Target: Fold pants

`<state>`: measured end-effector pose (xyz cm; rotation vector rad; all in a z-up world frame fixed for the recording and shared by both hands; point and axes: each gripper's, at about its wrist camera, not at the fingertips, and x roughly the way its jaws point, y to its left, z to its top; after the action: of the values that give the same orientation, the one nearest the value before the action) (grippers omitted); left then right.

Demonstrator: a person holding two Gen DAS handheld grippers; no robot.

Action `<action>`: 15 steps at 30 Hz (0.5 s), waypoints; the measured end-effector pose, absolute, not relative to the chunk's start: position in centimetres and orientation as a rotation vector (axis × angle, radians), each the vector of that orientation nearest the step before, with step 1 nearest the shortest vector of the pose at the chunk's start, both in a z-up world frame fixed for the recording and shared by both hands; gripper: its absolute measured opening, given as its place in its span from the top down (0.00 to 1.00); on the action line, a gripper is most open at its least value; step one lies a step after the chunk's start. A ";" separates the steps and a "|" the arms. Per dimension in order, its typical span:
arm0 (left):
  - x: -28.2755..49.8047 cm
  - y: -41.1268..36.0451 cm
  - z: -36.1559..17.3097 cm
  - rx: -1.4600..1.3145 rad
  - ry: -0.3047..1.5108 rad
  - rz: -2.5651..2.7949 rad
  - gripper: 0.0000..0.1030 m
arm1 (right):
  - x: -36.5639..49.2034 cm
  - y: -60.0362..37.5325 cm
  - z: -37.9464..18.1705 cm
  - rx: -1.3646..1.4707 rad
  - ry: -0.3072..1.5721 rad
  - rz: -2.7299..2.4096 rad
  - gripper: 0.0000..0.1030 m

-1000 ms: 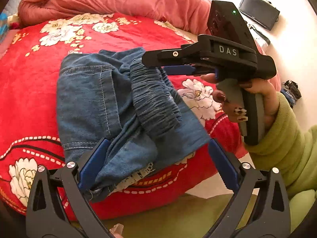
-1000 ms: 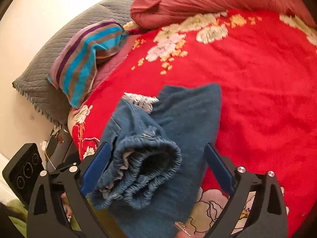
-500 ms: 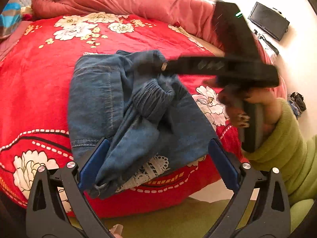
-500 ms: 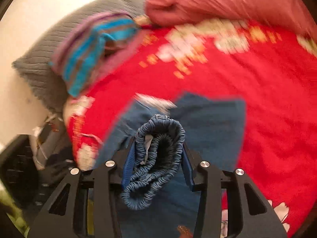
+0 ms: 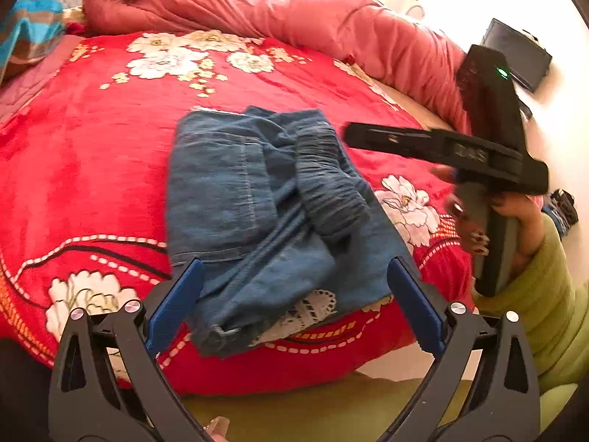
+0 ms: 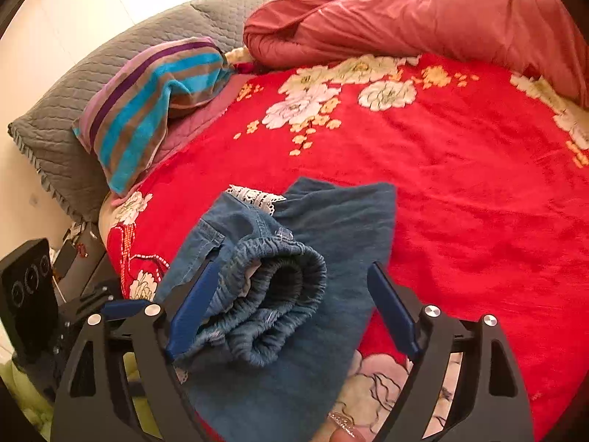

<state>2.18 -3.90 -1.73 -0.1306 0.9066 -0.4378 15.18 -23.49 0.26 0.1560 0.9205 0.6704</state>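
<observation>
Blue denim pants [image 5: 257,199] lie in a loosely folded bundle on the red flowered blanket [image 5: 92,169], with white lace trim [image 5: 313,307] showing at the near edge. My left gripper [image 5: 294,280] hangs open just in front of the bundle, with nothing pinched. In the right wrist view the elastic waistband [image 6: 276,294] lies rolled between the pads of my right gripper [image 6: 294,276], whose jaws are opening; the pads do not press on it. From the left wrist view the right gripper [image 5: 353,136] hovers at the bundle's right side, held by a hand [image 5: 515,213] in a green sleeve.
A pink-red duvet [image 5: 294,11] is heaped along the far side of the bed. A striped pillow [image 6: 154,103] and a grey quilted headboard cover [image 6: 73,110] sit at the head end. A dark screen [image 5: 515,51] stands by the wall; the bed's edge [image 5: 294,368] is close below the grippers.
Half a second ago the right gripper was shut on the rolled waistband; now its jaws stand apart and the waistband lies loose on the bundle. Both grippers have drawn back slightly from the pants.
</observation>
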 end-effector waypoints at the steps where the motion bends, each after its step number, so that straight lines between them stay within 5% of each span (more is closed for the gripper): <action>1: 2.2 -3.7 -1.6 -0.132 0.904 -0.426 0.10 | 14.9 -23.7 0.5 0.152 0.912 0.666 0.20; 15: 2.1 -2.4 -0.7 -0.132 0.887 -0.334 0.09 | 11.8 -26.1 2.1 0.086 0.847 0.627 0.20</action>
<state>2.13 -2.42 -0.70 -0.1319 0.8872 -0.3340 11.79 -26.15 2.07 0.0856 0.8474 0.6270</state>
